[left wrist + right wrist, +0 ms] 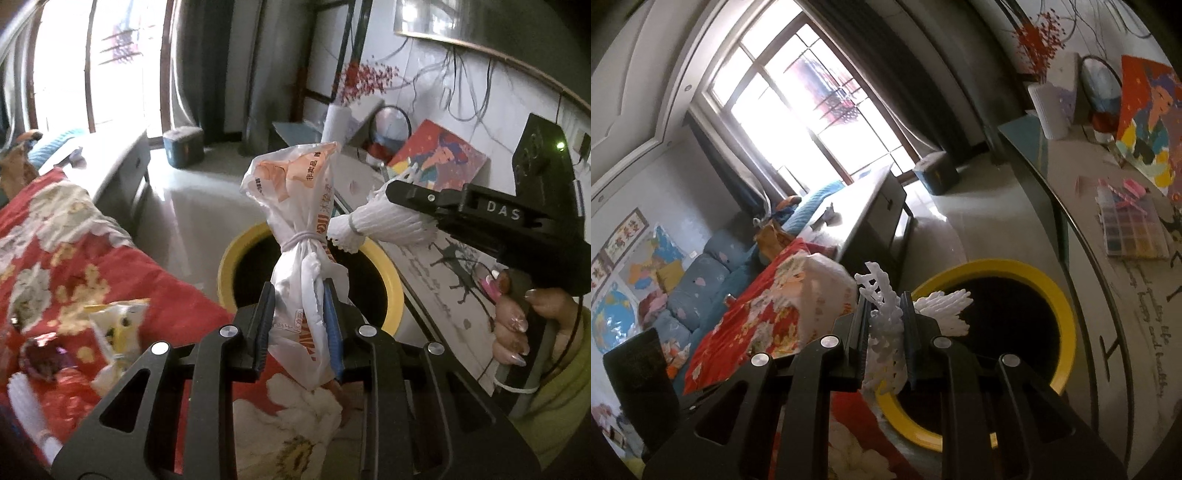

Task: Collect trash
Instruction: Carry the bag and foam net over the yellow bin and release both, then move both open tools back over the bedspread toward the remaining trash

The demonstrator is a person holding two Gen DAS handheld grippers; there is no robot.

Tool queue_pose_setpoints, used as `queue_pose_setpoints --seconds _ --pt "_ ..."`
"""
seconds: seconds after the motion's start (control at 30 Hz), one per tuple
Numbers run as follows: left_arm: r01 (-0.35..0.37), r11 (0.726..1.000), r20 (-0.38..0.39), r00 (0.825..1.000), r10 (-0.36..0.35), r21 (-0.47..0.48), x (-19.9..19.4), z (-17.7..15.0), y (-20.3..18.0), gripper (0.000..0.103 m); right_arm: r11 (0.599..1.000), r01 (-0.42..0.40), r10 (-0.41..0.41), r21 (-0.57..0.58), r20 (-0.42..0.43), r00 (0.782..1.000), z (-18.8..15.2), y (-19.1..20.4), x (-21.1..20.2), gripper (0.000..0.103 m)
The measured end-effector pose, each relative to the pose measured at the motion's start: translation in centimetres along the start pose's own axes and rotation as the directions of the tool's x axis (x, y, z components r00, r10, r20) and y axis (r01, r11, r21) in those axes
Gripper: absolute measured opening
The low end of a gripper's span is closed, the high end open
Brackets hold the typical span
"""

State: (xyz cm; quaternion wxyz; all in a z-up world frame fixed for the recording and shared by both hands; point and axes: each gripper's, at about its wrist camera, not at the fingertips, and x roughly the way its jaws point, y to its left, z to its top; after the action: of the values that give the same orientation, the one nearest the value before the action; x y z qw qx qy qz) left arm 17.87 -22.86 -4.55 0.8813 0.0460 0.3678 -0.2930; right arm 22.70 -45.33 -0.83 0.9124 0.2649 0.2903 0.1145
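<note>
A: What has the left gripper (299, 325) got?

B: Its jaws are clamped on a white plastic bag (299, 236) with orange print, tied round the middle with a pale band. The bag stands up out of the jaws, and its top half sits in front of the open mouth of the yellow bin (391, 291).

A: And the right gripper (884, 325)?

B: Clenched on a piece of white foam netting (886, 314). In the right wrist view the netting fans out past the fingertips, over the near rim of the bin's dark opening. In the left wrist view the same netting (373, 225) pokes out of the right gripper (397, 192) just beside the bag; I cannot tell if the two touch.

A: Who holds that tool?

B: A hand (517, 325) with long decorated nails, wrapped round the grip, with a yellow-green sleeve behind it.

A: Where does the bin stand?

B: On the floor, between a bed with a red flowered quilt (74, 258) and a long low table (1126, 295) along the wall.

A: Anything else loose?

B: A crumpled yellow-and-white wrapper (114, 328) lies on the quilt near its edge, and another strip of white netting (29, 410) lies at the lower left.
</note>
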Motion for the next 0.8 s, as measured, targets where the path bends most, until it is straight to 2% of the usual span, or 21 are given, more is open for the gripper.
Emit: queue_pose_setpoints --seconds 0.17,0.27,0.33,0.4,0.57,0.63,0.7,0.8 --pt "0.000 1.000 -0.048 0.999 0.000 -0.010 2.3 0.1 -0.3 0.025 0.999 0.004 -0.003 0.031 -0.038 0.999 0.0 -1.4 1.0 0.020" --pt "-0.007 1.000 -0.064 0.998 0.006 -0.016 3.4 0.0 -0.2 0.030 0.999 0.012 -0.010 0.048 -0.048 0.999 0.0 -2.0 1.6 0.032" --pt "-0.009 0.999 -0.069 0.998 0.007 -0.036 3.7 0.0 0.1 0.042 0.998 0.025 -0.022 0.060 -0.054 0.998 0.0 -2.5 1.8 0.040" --pt "-0.006 0.998 -0.064 0.998 0.003 -0.055 3.6 0.2 0.4 0.049 0.997 0.034 -0.030 0.075 -0.057 0.998 -0.3 -3.1 2.0 0.048" --pt "-0.016 0.995 -0.018 1.000 0.015 -0.095 1.9 0.2 1.3 0.070 0.995 0.065 -0.061 0.072 -0.061 0.996 -0.7 -3.0 2.1 0.052" --pt "-0.019 0.993 0.006 1.000 0.020 -0.112 0.9 0.2 1.6 0.085 0.996 0.073 -0.070 0.055 -0.050 0.996 -0.8 -2.6 1.9 0.059" --pt "-0.038 0.991 0.037 0.998 0.043 -0.129 -0.5 0.1 2.2 0.092 0.995 0.089 -0.088 0.041 -0.035 0.996 -1.0 -2.0 1.6 0.066" --pt "-0.061 0.984 0.071 0.995 0.074 -0.167 -2.3 -0.1 3.4 0.092 0.995 0.099 -0.099 -0.005 -0.021 0.995 -1.4 -0.5 1.4 0.068"
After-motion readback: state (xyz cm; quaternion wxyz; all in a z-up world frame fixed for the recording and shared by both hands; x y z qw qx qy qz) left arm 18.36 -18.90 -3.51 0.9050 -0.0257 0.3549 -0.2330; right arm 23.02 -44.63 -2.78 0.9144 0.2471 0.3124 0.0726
